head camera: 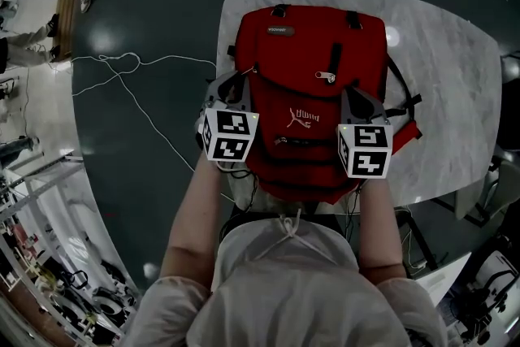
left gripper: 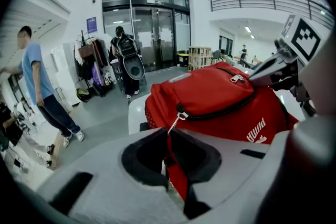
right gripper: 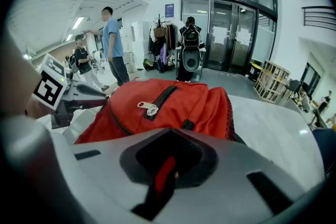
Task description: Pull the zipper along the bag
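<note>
A red backpack (head camera: 313, 69) lies flat on the white marble table (head camera: 455, 77), its top towards me. My left gripper (head camera: 237, 84) is at the bag's left edge. In the left gripper view my left gripper (left gripper: 167, 140) has its jaws closed to a thin slit, and the metal zipper pull (left gripper: 176, 120) of the main zipper runs down into it. My right gripper (head camera: 356, 98) is at the bag's right edge; in its own view my right gripper (right gripper: 167, 173) is shut on a red fold of bag fabric (right gripper: 163, 178). A second silver pull (head camera: 326, 76) lies loose on the front pocket.
A white cable (head camera: 122, 65) trails over the dark floor left of the table. A person in a blue shirt (left gripper: 39, 86) stands on that side, with others by the glass doors (right gripper: 231, 29). A wooden crate (right gripper: 270, 81) stands beyond the table. Black straps (head camera: 402, 97) hang off the bag's right side.
</note>
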`<state>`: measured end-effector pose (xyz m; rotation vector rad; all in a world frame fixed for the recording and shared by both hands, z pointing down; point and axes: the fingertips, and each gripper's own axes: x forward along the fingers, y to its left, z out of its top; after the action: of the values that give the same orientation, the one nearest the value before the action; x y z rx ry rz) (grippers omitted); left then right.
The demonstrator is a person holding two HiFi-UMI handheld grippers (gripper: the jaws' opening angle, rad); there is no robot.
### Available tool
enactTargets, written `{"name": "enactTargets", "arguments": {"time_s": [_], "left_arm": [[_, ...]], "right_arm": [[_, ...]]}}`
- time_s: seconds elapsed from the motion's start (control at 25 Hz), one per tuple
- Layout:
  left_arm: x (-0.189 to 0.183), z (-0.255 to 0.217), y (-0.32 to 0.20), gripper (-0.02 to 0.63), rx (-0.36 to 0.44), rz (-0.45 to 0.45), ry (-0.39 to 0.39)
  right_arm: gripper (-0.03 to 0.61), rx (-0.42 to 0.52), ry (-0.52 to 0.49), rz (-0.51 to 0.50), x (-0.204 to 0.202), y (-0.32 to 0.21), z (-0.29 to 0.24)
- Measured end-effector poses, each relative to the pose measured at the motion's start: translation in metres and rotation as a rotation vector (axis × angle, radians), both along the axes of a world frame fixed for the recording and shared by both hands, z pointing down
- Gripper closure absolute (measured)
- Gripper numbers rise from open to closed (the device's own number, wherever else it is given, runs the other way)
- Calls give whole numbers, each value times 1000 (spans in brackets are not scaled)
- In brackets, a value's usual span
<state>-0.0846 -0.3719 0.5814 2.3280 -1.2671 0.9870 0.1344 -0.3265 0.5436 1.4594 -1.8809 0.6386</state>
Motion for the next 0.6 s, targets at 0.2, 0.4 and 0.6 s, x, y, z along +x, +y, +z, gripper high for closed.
{"name": "enactTargets", "arguments": {"time_s": [0.2, 0.4, 0.6], "left_arm": [[3, -3, 3, 583, -44, -46, 95], [10, -1, 13, 578, -68, -19, 97], [10, -5, 22, 476, -108, -40, 165]], "right_arm": [[551, -6, -13, 1, 0, 0, 0], [551, 9, -15, 6, 0, 0, -1], [551, 23, 5, 0, 0, 2, -5]]}}
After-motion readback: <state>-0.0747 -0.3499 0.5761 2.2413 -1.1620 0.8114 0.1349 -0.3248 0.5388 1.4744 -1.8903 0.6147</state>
